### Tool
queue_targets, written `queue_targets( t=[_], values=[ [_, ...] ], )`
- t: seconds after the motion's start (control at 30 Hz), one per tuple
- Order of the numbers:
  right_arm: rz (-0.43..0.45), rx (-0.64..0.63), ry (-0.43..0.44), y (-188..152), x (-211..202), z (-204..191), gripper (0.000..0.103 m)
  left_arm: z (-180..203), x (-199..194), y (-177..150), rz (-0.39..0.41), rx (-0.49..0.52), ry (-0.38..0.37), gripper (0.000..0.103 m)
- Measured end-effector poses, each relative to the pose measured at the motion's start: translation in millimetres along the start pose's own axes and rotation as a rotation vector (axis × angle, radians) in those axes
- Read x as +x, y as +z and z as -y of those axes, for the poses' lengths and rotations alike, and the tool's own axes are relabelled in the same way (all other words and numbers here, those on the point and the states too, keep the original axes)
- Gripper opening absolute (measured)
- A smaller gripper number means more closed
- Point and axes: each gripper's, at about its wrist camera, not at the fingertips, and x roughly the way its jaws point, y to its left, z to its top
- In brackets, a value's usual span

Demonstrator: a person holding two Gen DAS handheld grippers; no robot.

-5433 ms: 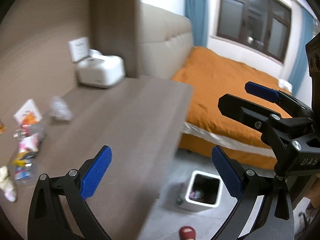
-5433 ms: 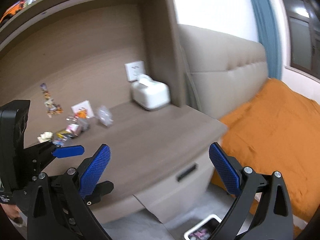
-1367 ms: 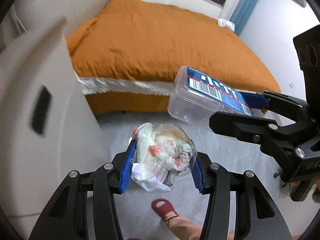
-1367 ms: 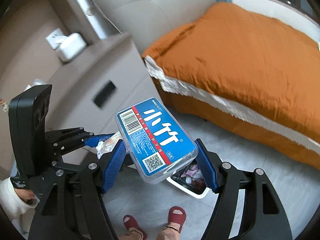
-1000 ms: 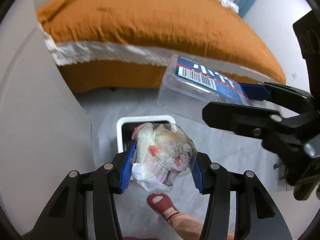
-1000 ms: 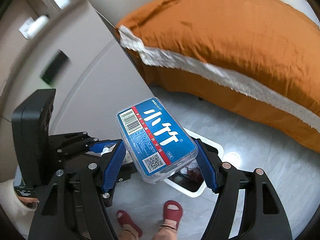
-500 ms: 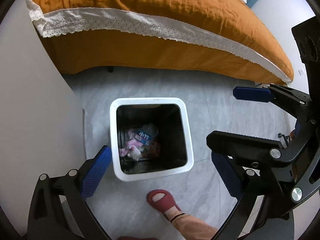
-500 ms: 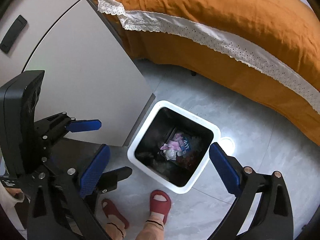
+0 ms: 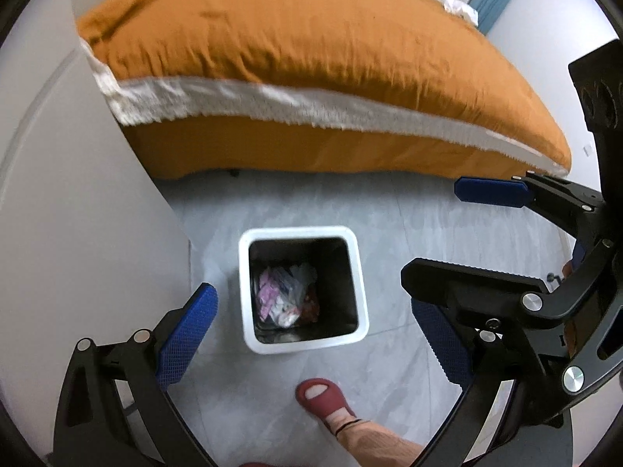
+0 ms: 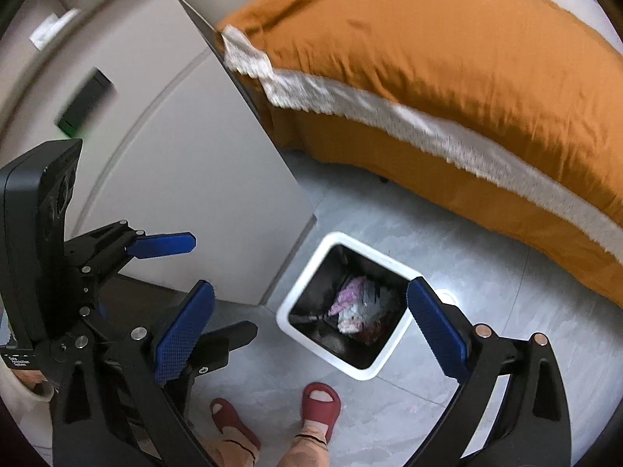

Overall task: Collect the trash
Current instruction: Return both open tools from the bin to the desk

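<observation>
A white square trash bin [image 9: 249, 284] stands on the grey floor; it also shows in the right wrist view [image 10: 303, 292]. Crumpled trash [image 9: 286, 295] lies inside it, also seen in the right wrist view [image 10: 356, 307]. My left gripper [image 9: 311, 338] is open and empty, held above the bin's near rim. My right gripper [image 10: 311, 338] is open and empty, above the bin's left side. In the left wrist view the right gripper [image 9: 463, 253] shows at the right. In the right wrist view the left gripper [image 10: 194, 284] shows at the left.
A bed with an orange cover [image 9: 311, 50] runs behind the bin, also in the right wrist view [image 10: 447, 58]. A pale cabinet side [image 9: 78, 233] stands left of the bin. Feet in red slippers [image 10: 319, 401] stand just in front of it.
Both grippers opened and let go: the crumpled bag and the blue-labelled plastic box dropped into the bin. Since half a second ago both grippers have lifted and tilted up; more of the bed shows.
</observation>
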Motion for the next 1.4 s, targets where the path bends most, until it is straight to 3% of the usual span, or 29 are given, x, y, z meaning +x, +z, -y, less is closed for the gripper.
queue_targets(
  t=[0.37, 0.67, 0.97, 1.17, 1.4],
  values=[
    [0.173, -0.103, 0.006, 36.0, -113.0, -59.3, 0.098, 5.9, -125.9, 15.3, 0.164, -0.055, 0.054, 0.098],
    [0.331, -0.208, 0.081, 63.5, -185.0, -129.0, 0.098, -3.6, -248.2, -4.5, 0.328, -0.129, 0.156, 0.098],
    [0.374, -0.37, 0.213, 82.5, -205.9, -236.1, 0.098, -42.0, -352.8, -57.4, 0.452, -0.258, 0.338, 0.098],
    [0.383, -0.496, 0.32, 79.0, -209.2, -321.3, 0.098, -81.0, -422.1, -115.6, 0.528, -0.383, 0.456, 0.098],
    [0.35, -0.603, 0.414, 63.5, -194.5, -414.6, 0.098, -121.1, -473.5, -187.9, 0.564, -0.498, 0.574, 0.098]
  ],
)
